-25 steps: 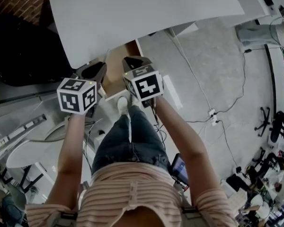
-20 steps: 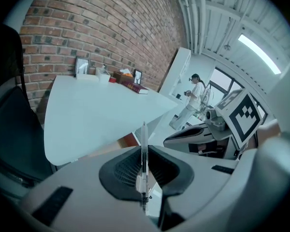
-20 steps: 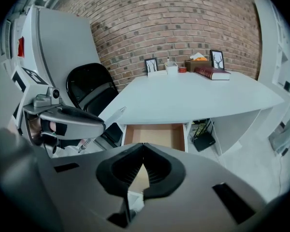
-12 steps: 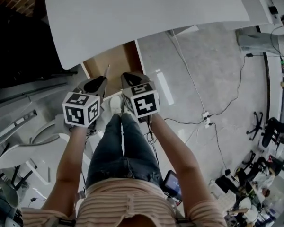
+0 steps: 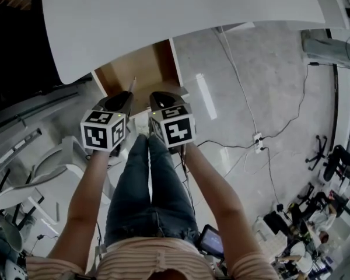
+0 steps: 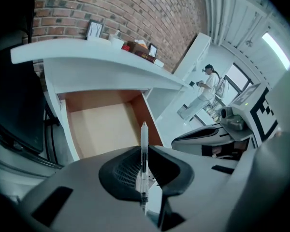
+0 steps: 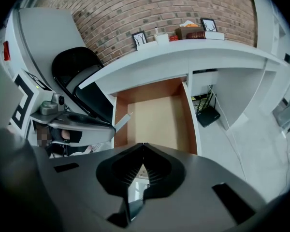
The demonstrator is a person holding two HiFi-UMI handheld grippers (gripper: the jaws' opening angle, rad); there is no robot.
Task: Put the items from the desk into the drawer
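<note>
The drawer (image 5: 137, 74) stands pulled out from under the white desk top (image 5: 163, 16), and its bare wooden floor (image 6: 104, 127) (image 7: 157, 112) holds nothing that I can see. My left gripper (image 5: 128, 94) (image 6: 143, 151) is shut on a clear pen (image 6: 144, 158), which stands upright between the jaws. The pen's tip (image 5: 133, 83) (image 7: 123, 121) points over the drawer's front. My right gripper (image 5: 158, 96) (image 7: 143, 145) hovers just right of it, shut, with nothing between its tips. Both are in front of the drawer, above the person's knees.
Picture frames, a tissue box and books (image 7: 198, 33) line the desk's back edge by the brick wall. A black office chair (image 7: 75, 66) stands left of the drawer. Cables and a power strip (image 5: 259, 139) lie on the floor at right. A person (image 6: 203, 88) stands far off.
More of the open drawer now shows from under the desk top. Both grippers stay side by side in front of it, the pen still held in the left one.
</note>
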